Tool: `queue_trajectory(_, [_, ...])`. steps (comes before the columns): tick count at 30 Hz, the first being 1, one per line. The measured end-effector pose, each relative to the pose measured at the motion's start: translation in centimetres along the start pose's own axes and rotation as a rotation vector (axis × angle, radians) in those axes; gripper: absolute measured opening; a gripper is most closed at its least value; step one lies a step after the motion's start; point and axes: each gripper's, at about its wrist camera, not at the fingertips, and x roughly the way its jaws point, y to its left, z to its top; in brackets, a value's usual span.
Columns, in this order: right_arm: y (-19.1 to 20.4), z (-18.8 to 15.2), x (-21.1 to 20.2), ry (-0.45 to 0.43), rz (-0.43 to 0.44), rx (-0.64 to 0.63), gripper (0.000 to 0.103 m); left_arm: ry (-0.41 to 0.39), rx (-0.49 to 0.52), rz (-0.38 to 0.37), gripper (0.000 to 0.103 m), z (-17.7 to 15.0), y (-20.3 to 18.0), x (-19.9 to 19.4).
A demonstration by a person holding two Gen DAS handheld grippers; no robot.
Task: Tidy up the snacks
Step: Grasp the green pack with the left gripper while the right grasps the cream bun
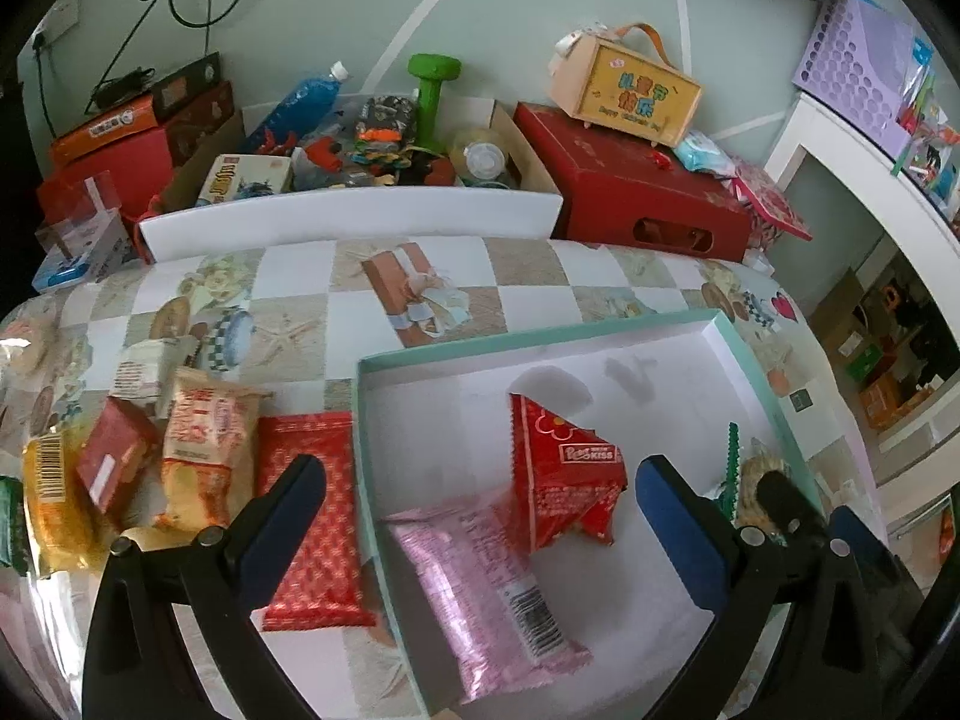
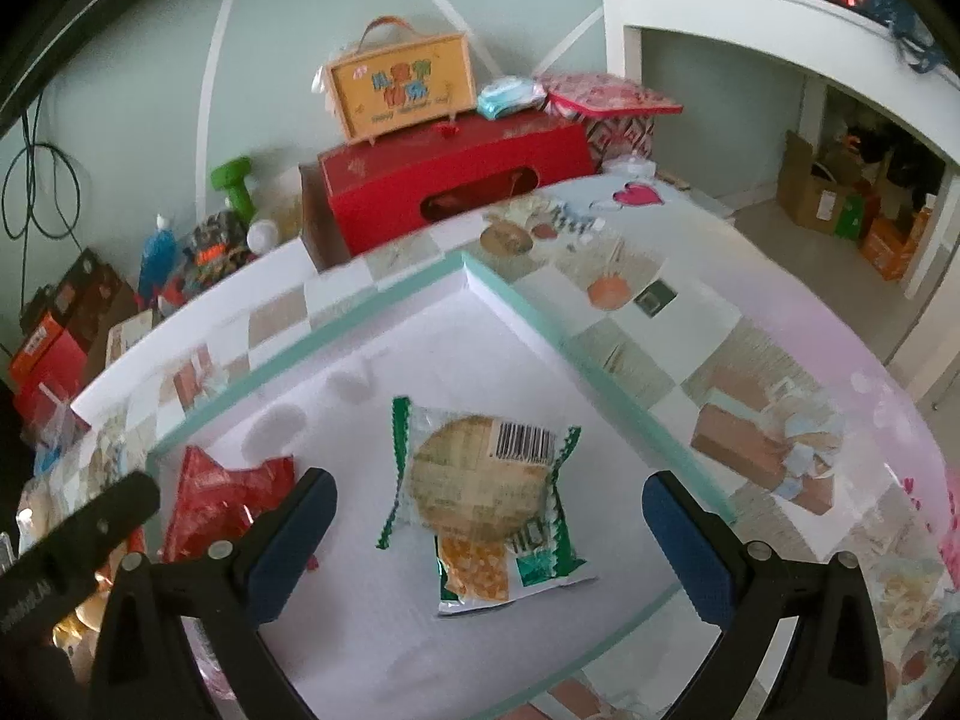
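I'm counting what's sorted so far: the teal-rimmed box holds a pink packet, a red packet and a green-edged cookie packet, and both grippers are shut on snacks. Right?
Not quite. The box does hold the pink packet, red packet and cookie packet, but both views show the jaws of the left gripper and right gripper spread open, holding nothing.

The right tool stands wide open at the bottom of the frame, empty, above a white tray with a mint rim. A green-edged cookie packet lies at centre between its fingers. A red packet lies at lower left inside the tray.
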Motion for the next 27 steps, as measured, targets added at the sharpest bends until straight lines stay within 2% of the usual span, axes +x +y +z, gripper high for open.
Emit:
queue_trajectory(5, [0.8,0.5,-2.1,-0.047,0.028,0.004,0.103,-0.012,-0.024,0.005,0.103,-0.3,2.2,-2.3])
queue_trajectory(11, [3.0,0.4,-3.7,-0.061,0.069,-0.031,0.103,-0.009,-0.061,0.106,0.103,-1.9,6.3,-4.5])
queue_trajectory(15, [5.3,-0.2,-4.1,-0.043,0.113,-0.074,0.103,-0.005,-0.115,0.108,0.103,-3.5,9.0,-5.7])
queue_trajectory(22, [8.9,-2.8,-3.8,0.016,0.152,-0.159,0.103,0.055,-0.174,0.101,0.103,-6.6,13.0,-5.9])
queue_trajectory(27, [11.4,-4.7,-3.7,0.070,0.223,-0.181,0.103,0.073,-0.214,0.098,0.103,-7.9,15.7,-6.4])
